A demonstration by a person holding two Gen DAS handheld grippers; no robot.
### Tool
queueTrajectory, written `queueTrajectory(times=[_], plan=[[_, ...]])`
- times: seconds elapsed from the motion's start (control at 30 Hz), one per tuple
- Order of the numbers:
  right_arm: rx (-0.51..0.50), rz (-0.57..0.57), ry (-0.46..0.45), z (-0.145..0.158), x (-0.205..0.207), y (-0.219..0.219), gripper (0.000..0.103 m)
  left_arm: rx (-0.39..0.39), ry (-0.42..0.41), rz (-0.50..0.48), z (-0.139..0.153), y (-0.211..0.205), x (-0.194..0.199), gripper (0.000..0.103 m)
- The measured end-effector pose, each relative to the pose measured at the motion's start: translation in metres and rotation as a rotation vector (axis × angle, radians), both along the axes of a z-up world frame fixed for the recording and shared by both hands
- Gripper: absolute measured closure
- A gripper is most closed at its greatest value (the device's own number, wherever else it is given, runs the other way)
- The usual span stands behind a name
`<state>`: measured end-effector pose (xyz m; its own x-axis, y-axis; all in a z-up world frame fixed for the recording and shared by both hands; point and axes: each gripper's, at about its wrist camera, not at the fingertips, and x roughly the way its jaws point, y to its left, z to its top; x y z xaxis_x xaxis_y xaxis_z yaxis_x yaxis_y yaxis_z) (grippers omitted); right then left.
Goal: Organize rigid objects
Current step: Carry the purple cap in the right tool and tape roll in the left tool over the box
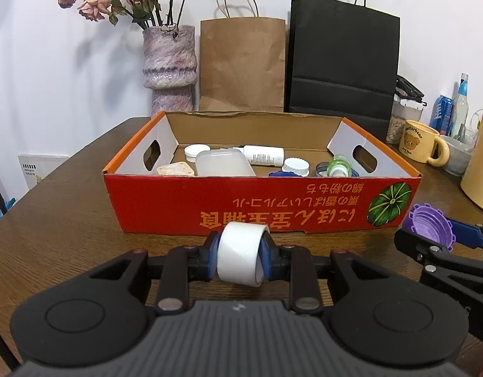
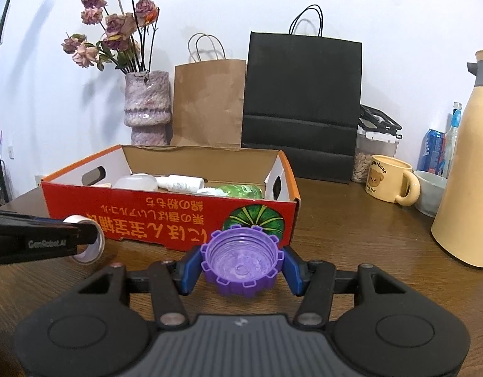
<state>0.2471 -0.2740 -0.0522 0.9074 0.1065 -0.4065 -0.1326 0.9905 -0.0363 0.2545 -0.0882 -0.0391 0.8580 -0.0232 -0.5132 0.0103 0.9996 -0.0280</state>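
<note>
My left gripper [image 1: 240, 253] is shut on a white tape roll [image 1: 241, 256], held just in front of the red cardboard box [image 1: 260, 202]. My right gripper [image 2: 241, 262] is shut on a purple notched lid [image 2: 241, 260], open side facing the camera, in front of the box's right end [image 2: 166, 216]. The lid also shows in the left wrist view [image 1: 430, 226], and the tape roll in the right wrist view [image 2: 87, 242]. Inside the box lie a white bottle [image 1: 263, 154], a frosted container [image 1: 224, 164], white caps [image 1: 295, 166] and a green tape roll [image 1: 338, 166].
Behind the box stand a purple vase [image 1: 170, 69], a brown paper bag [image 1: 243, 62] and a black paper bag [image 1: 342, 62]. To the right are a yellow bear mug [image 2: 392, 182], a grey bowl [image 2: 430, 191], a tall cream jug [image 2: 467, 163] and bottles [image 2: 436, 150]. Brown wooden table [image 1: 62, 220].
</note>
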Motion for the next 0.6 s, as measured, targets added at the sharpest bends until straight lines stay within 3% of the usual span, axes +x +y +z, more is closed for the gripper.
queueTrajectory(times=[0.6], plan=[[0.008,0.012,-0.08,0.013,-0.005,0.016,0.05,-0.01,-0.063,0.005,0.023,0.012,-0.004,0.075]])
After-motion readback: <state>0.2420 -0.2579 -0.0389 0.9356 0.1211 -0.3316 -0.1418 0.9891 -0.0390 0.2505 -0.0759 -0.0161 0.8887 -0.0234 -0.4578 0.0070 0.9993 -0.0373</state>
